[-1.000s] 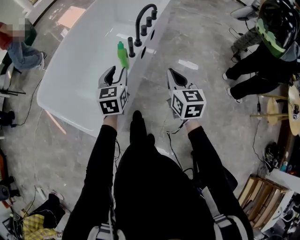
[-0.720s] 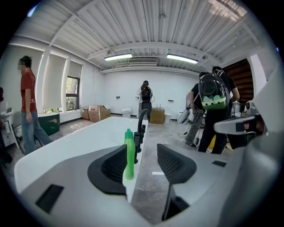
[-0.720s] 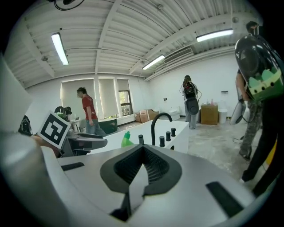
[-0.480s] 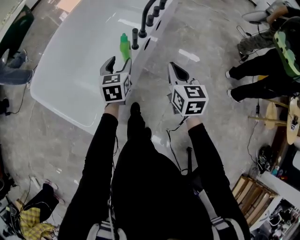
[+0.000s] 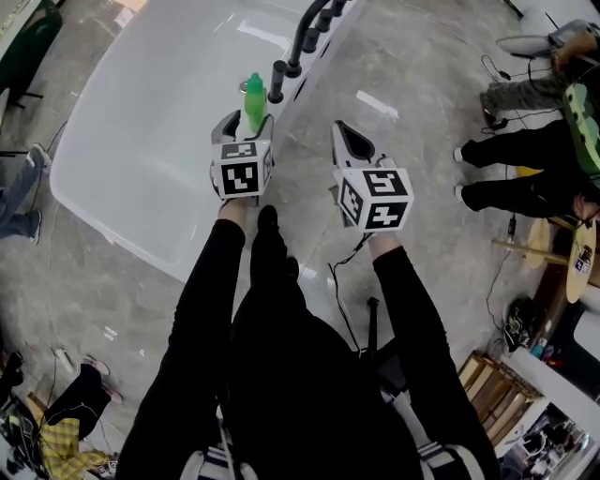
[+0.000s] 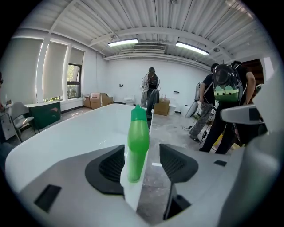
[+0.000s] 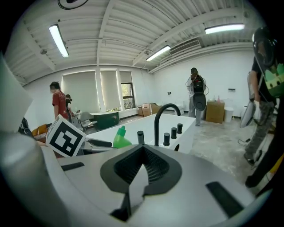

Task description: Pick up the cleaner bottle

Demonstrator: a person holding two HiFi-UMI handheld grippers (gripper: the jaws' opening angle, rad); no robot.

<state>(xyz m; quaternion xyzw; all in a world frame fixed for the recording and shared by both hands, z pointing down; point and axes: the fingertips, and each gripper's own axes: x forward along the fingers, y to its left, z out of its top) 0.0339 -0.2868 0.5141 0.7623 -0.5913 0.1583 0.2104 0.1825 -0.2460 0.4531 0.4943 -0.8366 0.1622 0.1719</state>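
Observation:
The cleaner bottle (image 5: 253, 99) is green with a green cap and stands upright on the white bathtub's rim (image 5: 281, 122). My left gripper (image 5: 247, 123) is open, its jaws have just been opening, and they now stand on either side of the bottle. In the left gripper view the bottle (image 6: 138, 142) rises between the two dark pads (image 6: 111, 167) without touching either. My right gripper (image 5: 345, 133) is shut and empty, held over the floor to the right of the tub. In the right gripper view the bottle (image 7: 120, 138) shows at the left, partly hidden by the jaws.
The bathtub (image 5: 141, 141) fills the upper left. A black arched faucet (image 5: 305, 28) and black knobs (image 5: 277, 81) stand on its rim just beyond the bottle. People (image 5: 525, 187) stand at the right. Cables lie on the concrete floor (image 5: 422, 122).
Both grippers have moved forward and down toward the tub rim. The left gripper's jaws have spread wider and now flank the bottle, which was ahead of them before.

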